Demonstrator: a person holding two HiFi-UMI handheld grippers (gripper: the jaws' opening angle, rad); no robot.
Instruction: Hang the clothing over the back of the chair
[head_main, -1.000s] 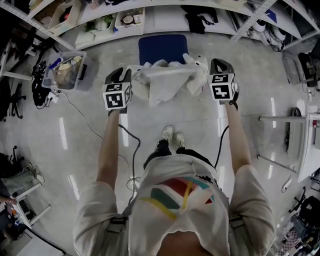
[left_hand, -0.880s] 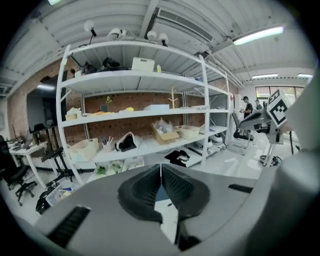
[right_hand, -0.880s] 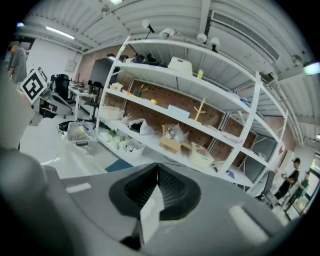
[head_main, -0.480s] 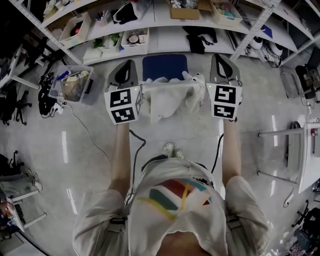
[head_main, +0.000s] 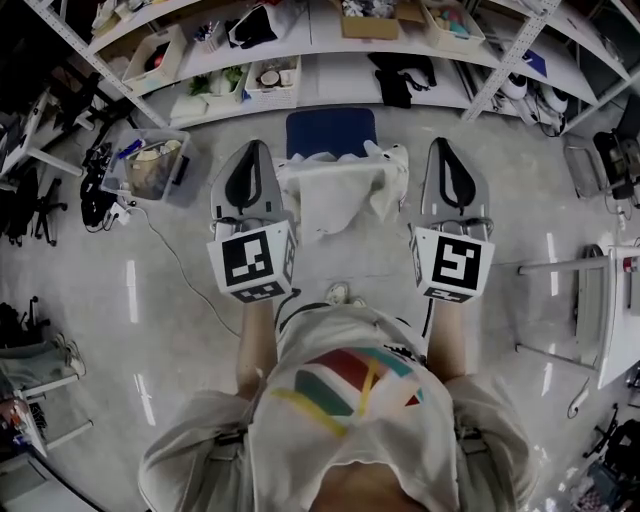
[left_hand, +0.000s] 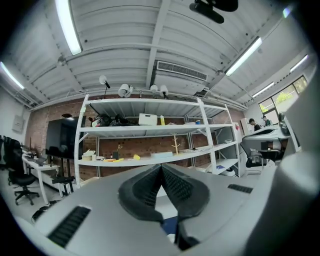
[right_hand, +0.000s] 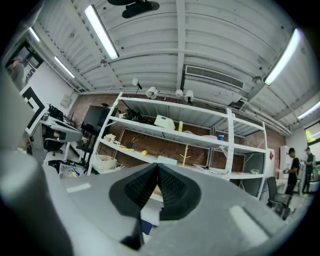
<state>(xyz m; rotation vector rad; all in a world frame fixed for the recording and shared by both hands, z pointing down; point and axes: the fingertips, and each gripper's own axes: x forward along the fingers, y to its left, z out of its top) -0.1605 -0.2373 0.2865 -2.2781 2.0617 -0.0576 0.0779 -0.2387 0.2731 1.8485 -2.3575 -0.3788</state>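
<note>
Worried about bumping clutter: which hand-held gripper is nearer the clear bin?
Left. The left hand-held gripper sits right of the bin; the right hand-held gripper is farther right, beyond the clothing.

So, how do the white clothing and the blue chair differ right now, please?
The white clothing is pale and rumpled; the blue chair is dark and smooth. The clothing is held up between the left hand-held gripper and right hand-held gripper, both shut on it; the chair stands on the floor. Both lie midway between the grippers.
</note>
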